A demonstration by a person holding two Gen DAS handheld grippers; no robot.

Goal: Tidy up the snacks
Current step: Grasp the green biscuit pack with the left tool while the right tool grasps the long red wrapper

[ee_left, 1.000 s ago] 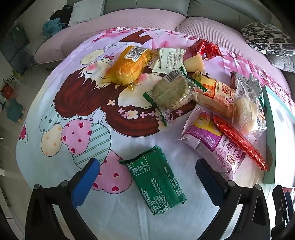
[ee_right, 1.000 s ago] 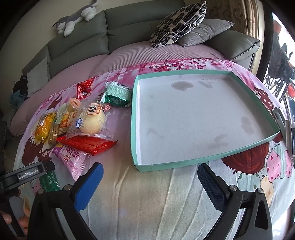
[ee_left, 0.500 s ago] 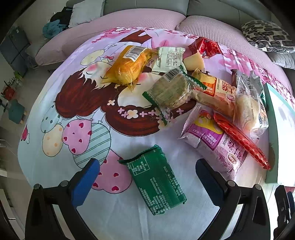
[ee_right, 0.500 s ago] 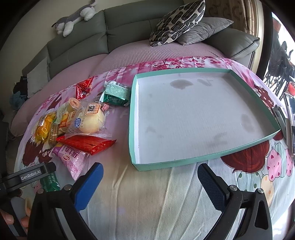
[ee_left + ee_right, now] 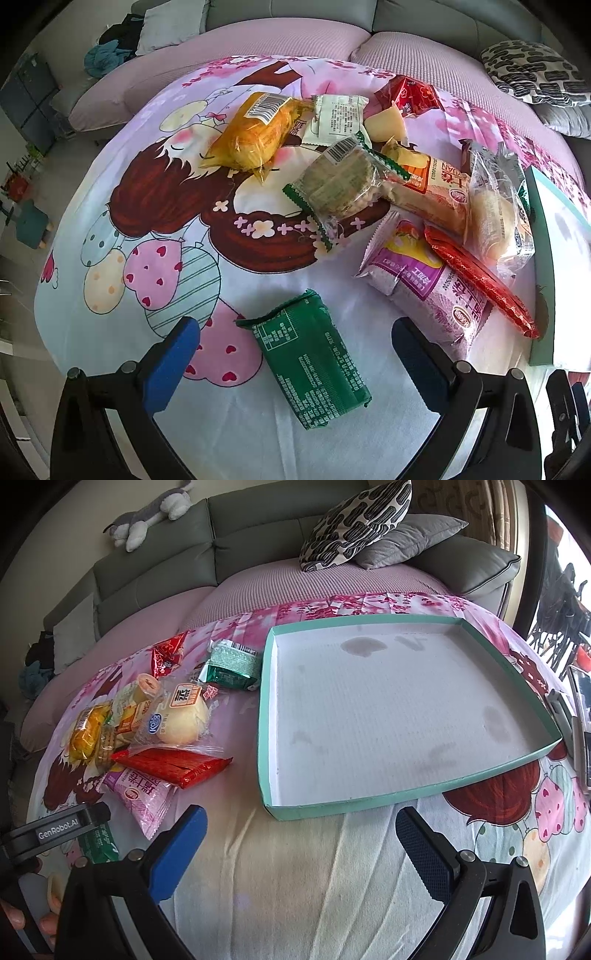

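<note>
Left gripper [image 5: 295, 354] hung wide open and empty over the green packet [image 5: 309, 363]. Right gripper [image 5: 301, 845] gaped idle before the bare tray [image 5: 266, 716]. Best pinch: across the packet's short sides.

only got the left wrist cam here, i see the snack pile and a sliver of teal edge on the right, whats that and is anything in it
Observer: That edge belongs to a shallow teal tray. The right wrist view shows its whole white floor: nothing in it, only a few dark stains.
Operator: any snacks my view hides
Observer: Yes, a green and silver packet lies on the cloth just off the tray's far left corner, behind the bun bag.
Operator: right gripper doing what
Observer: The right gripper is open and holds nothing, above bare cloth in front of the tray's near rim.
</note>
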